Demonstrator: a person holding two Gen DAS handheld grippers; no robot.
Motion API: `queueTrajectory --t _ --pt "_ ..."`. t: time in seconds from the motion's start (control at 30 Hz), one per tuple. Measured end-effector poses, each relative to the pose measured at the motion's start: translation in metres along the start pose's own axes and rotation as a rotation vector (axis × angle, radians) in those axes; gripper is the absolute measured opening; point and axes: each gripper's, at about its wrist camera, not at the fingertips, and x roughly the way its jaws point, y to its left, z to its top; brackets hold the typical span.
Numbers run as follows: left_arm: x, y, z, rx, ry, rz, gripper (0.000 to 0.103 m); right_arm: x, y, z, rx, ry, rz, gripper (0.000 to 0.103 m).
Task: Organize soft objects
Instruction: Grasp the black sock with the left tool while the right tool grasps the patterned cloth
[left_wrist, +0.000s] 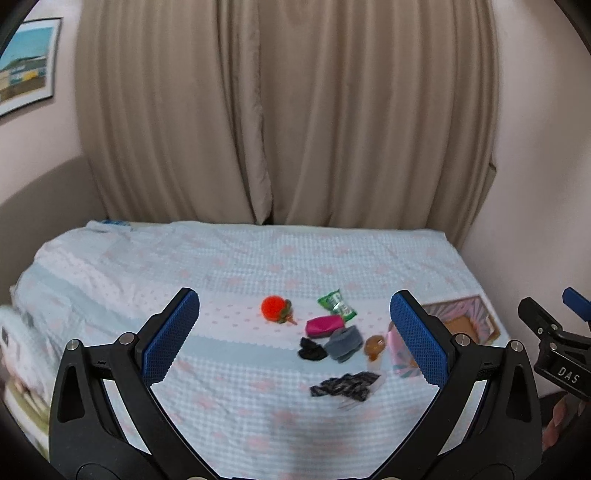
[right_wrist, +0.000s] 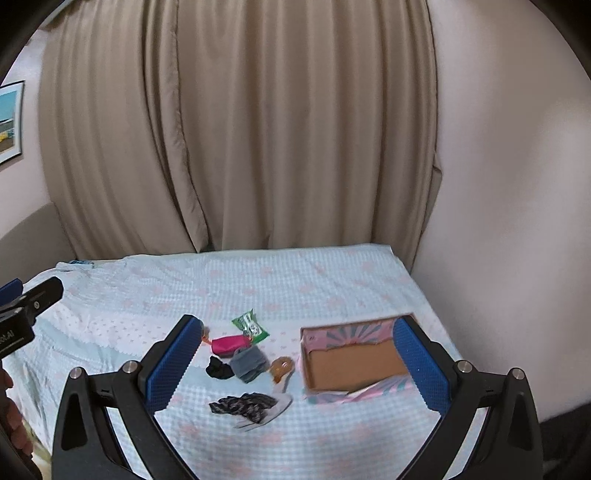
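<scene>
Both held above a bed (left_wrist: 229, 258) with a pale blue and pink patterned cover, in front of beige curtains (left_wrist: 288, 110). Left gripper (left_wrist: 295, 332) with blue pads spread wide apart, nothing between them. Right gripper (right_wrist: 299, 358) likewise wide open and holding nothing.

In the middle of the cover, a small group of soft objects, close together:
- orange knitted ball (left_wrist: 275, 308), a little apart to the left of the others
- green wrapper packet (left_wrist: 337, 303), farthest from the camera
- magenta pouch (left_wrist: 324, 326), just below the packet
- grey folded cloth (left_wrist: 344, 344), touching the pouch
- black scrunchie (left_wrist: 311, 350), just beside the grey cloth on its left
- brown round item (left_wrist: 375, 347), on the right of the grey cloth; hard to tell what it is
- black and white patterned cloth (left_wrist: 345, 386), nearest to the camera, lying partly on a white paper

To the right of the group, an open pink box (right_wrist: 354, 360) with brown cardboard floor, nothing inside. Framed picture (left_wrist: 27, 62) on the wall at the left
</scene>
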Motion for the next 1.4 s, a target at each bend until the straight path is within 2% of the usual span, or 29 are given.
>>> queueTrajectory --t 0.23,0.5,0.77,1.03,1.2,1.4 --pt "0.069 0.054 -0.01 0.108 0.064 -0.128 0.103 0.05 0.064 -0.042 0.111 0.079 -0.067 0.103" --pt "0.164 0.066 -0.041 0.211 0.15 -0.264 0.103 0.114 0.102 -0.098 0.153 0.14 -0.174 0.103" --pt "0.282 0.039 -0.098 0.278 0.252 -0.419 0.102 0.193 0.115 -0.164 0.075 0.225 -0.194 0.103" --pt "0.38 0.003 -0.161 0.323 0.345 -0.488 0.1 0.268 0.117 -0.221 0.014 0.304 -0.159 0.103" --pt "0.418 -0.016 -0.195 0.353 0.399 -0.505 0.096 0.298 0.122 -0.245 -0.021 0.321 -0.12 0.103" --pt "0.447 -0.028 -0.222 0.367 0.447 -0.505 0.092 0.326 0.119 -0.267 -0.04 0.361 -0.078 0.103"
